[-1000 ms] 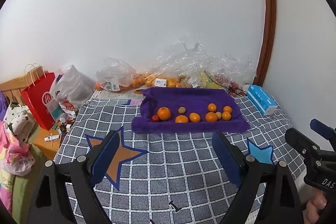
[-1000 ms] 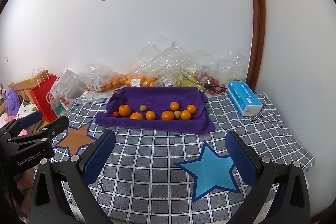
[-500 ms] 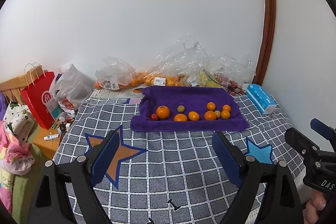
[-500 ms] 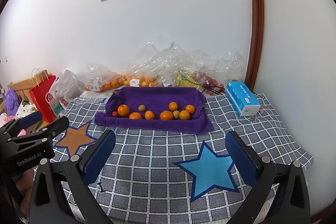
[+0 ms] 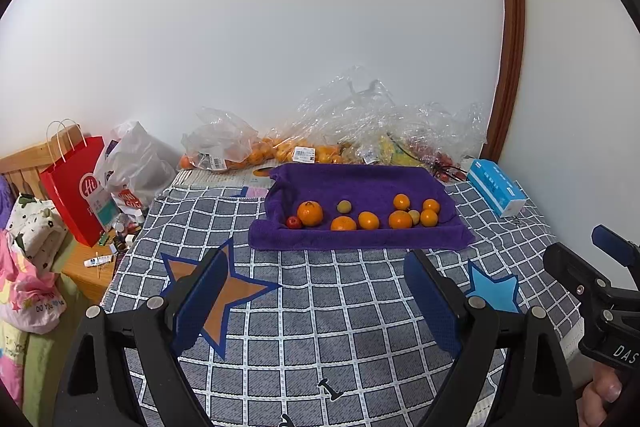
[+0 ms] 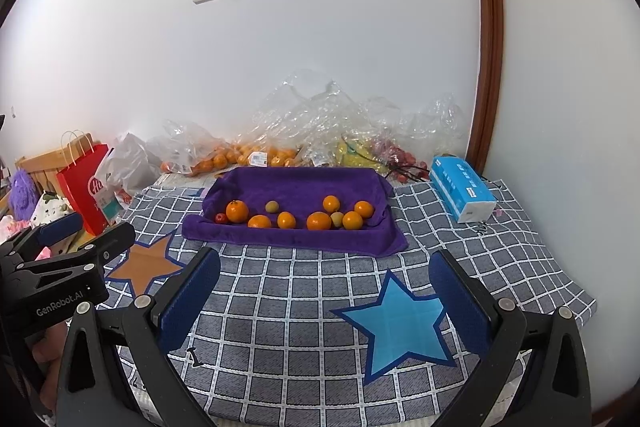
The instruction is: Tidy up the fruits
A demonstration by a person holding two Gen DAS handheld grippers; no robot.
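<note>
Lying crosswise: fruit row (image 5: 362,217) on towel (image 5: 360,183)

oranges (image 5: 310,213), perhaps plums, on purple towel (image 5: 360,183)

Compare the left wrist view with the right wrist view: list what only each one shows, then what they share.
Only the left wrist view: the white tube on the wooden side table, and the pink bedding at the left edge.

Only the right wrist view: the fuzzy purple toy, and the whole blue star on the checked cover.

Both: the purple towel with its oranges, the small red fruit, the blue tissue pack, the red paper bag, and both open, empty hand-held grippers, left and right.
</note>
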